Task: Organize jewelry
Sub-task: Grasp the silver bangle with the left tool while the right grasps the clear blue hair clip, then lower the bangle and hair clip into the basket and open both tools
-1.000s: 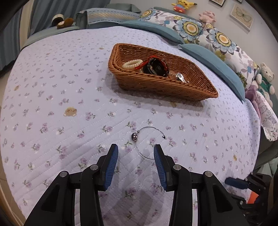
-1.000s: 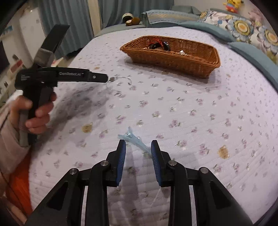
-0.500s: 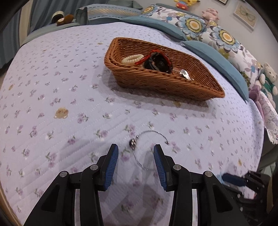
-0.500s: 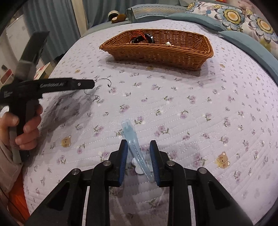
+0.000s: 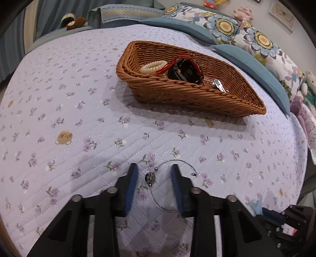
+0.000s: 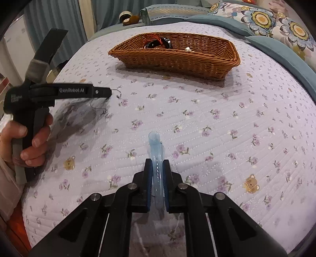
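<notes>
A thin silver wire bracelet (image 5: pixel 173 168) with a dark bead lies on the lilac floral quilt. My left gripper (image 5: pixel 155 168) is open, its blue fingers on either side of the bead end. From the right wrist view the left gripper (image 6: pixel 107 93) hovers over the bracelet (image 6: pixel 117 94). My right gripper (image 6: pixel 157 164) is shut on a pale blue hair clip (image 6: pixel 155 144), which points forward from between the pads. A brown wicker basket (image 5: pixel 197 96) at the back holds a white bead bracelet (image 5: pixel 153 66), a red cord with dark pieces (image 5: pixel 185 71) and a silver clip (image 5: pixel 218 85).
Blue and floral pillows (image 5: pixel 246 37) and plush toys line the far and right sides of the bed. The quilt's edge drops off at the right (image 5: pixel 302 158). Curtains (image 6: pixel 59 17) hang beyond the bed at the left. The basket also shows in the right wrist view (image 6: pixel 177 57).
My right gripper closed on the blue hair clip, which now stands between its pads. My left gripper moved forward until its fingers straddle the bracelet.
</notes>
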Available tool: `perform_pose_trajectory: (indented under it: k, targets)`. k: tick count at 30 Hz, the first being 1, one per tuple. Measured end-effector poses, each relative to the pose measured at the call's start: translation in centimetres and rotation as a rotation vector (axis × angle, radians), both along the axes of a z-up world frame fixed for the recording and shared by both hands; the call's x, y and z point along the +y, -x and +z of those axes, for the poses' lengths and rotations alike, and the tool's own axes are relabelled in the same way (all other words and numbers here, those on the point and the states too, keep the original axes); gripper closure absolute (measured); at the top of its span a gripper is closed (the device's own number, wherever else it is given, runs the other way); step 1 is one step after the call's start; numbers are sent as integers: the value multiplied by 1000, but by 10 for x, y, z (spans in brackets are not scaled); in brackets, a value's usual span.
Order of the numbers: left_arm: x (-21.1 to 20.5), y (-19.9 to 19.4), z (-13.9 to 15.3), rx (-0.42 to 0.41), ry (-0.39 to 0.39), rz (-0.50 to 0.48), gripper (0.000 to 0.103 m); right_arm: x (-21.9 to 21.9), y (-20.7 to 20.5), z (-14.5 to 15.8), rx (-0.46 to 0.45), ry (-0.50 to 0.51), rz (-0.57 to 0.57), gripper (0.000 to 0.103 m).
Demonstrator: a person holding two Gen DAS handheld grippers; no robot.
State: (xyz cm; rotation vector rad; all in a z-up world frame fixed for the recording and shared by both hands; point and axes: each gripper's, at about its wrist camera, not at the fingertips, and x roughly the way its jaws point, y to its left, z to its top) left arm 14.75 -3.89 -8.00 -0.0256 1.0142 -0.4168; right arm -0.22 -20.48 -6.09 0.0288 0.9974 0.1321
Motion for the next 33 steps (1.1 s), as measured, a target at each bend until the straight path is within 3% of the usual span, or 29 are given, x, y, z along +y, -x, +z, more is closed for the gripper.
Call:
perform_pose_trajectory:
  k: [1,2,12,21,28,33]
  targets:
    - [0,-1,0,4,4,-1,91,-1,-1,0,-1,-3,-6,92]
    - [1,-3,-1,12,10,-1,95,-1,-4,0,-2,-8,-11,92]
    - [7,3,12,-21,79,-3,94,-16,-36,14,-56,-68,-95,92]
    - [25,-2,72,-110,276,-20,94,-28,-61,64,-219,-87,-144,92]
    - [18,-43,113,-149,409,-78,94,-37,-103,101,-317,-64,-167,92]
    - [5,-103,111,-102,512,-77,94,-65,-152,104,-320,-117,-246,92]
